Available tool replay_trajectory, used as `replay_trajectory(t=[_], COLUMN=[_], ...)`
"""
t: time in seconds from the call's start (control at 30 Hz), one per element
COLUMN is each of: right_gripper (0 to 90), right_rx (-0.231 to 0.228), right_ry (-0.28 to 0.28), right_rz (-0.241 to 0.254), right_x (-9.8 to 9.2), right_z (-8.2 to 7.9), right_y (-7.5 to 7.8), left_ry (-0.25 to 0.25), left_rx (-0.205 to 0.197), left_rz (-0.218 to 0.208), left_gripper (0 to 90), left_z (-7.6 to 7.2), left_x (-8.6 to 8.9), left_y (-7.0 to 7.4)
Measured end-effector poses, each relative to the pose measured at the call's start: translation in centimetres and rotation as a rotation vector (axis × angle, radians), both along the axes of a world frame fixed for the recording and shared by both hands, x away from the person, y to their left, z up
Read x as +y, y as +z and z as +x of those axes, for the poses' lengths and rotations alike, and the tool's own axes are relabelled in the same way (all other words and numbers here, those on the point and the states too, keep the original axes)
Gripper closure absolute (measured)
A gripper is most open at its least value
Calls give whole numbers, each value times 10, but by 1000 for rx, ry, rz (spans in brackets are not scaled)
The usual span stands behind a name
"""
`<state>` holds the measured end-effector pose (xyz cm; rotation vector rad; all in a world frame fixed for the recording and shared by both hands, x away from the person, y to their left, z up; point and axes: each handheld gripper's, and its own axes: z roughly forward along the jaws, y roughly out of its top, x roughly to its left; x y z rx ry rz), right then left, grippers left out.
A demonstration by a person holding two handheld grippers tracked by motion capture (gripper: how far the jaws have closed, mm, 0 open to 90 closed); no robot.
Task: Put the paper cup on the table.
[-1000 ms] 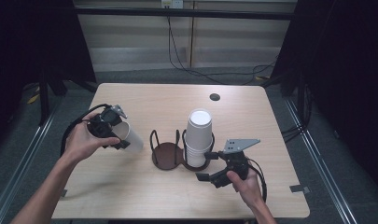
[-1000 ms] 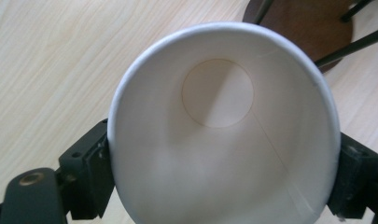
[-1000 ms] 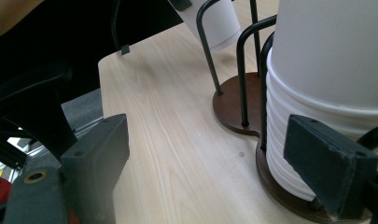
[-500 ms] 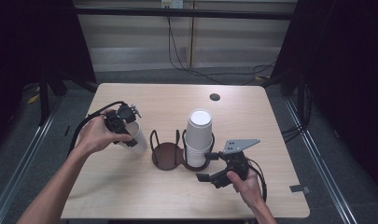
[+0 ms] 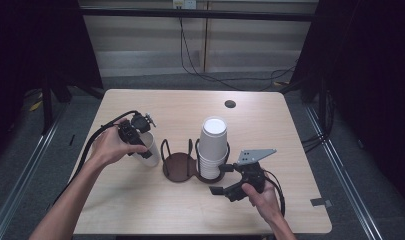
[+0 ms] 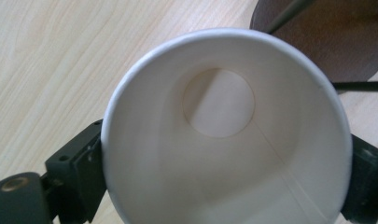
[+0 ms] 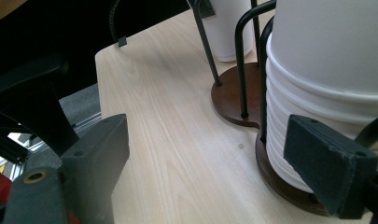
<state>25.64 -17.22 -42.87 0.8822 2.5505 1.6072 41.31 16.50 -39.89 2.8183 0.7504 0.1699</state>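
Observation:
A single white paper cup (image 5: 150,148) stands upright on the table just left of the dark two-ring cup holder (image 5: 179,166). My left gripper (image 5: 141,145) reaches down over the cup, one jaw on each side of its rim. In the left gripper view the cup (image 6: 224,140) keeps a round mouth between the jaws, which have just been opening, so the pads look free of its wall. A stack of white cups (image 5: 212,147) sits mouth down in the holder's right ring. My right gripper (image 5: 224,181) rests open in front of the stack (image 7: 326,70), holding nothing.
The holder's left ring has a bare brown base (image 7: 233,98) and thin black wire uprights. A small dark hole (image 5: 230,104) marks the table's far side. Bare wood lies behind the holder and along the front edge (image 5: 155,220).
My left hand has moved right toward the holder and set the cup upright on the table, where earlier it was held tilted. The right gripper has stayed put.

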Motion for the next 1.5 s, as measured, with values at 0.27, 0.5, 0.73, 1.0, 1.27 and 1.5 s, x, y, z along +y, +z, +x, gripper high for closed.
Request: replay_trajectory(t=[0.27, 0.5, 0.73, 1.0, 1.27, 1.5], right_gripper=[142, 142, 143, 143, 143, 143], right_rx=[4, 7, 9, 13, 17, 17], right_ry=[-10, -10, -8, -9, -7, -15], right_rz=[-6, -6, -15, -17, -18, -17], right_x=[0, 0, 1, 2, 3, 1], right_z=[1, 2, 1, 1, 2, 2], right_y=[-1, -1, -2, -3, -3, -3], left_ry=[-23, -32, -26, -66, -79, -77], left_rx=[15, 10, 7, 13, 23, 25], left_rz=[-32, -32, -16, -15, -60, -103], left_gripper=[69, 64, 62, 77, 102, 111], left_z=[3, 1, 1, -2, -6, -9], left_x=[2, -2, -6, -5, 6, 22], left_y=[-2, -5, -10, -17, -22, -28])
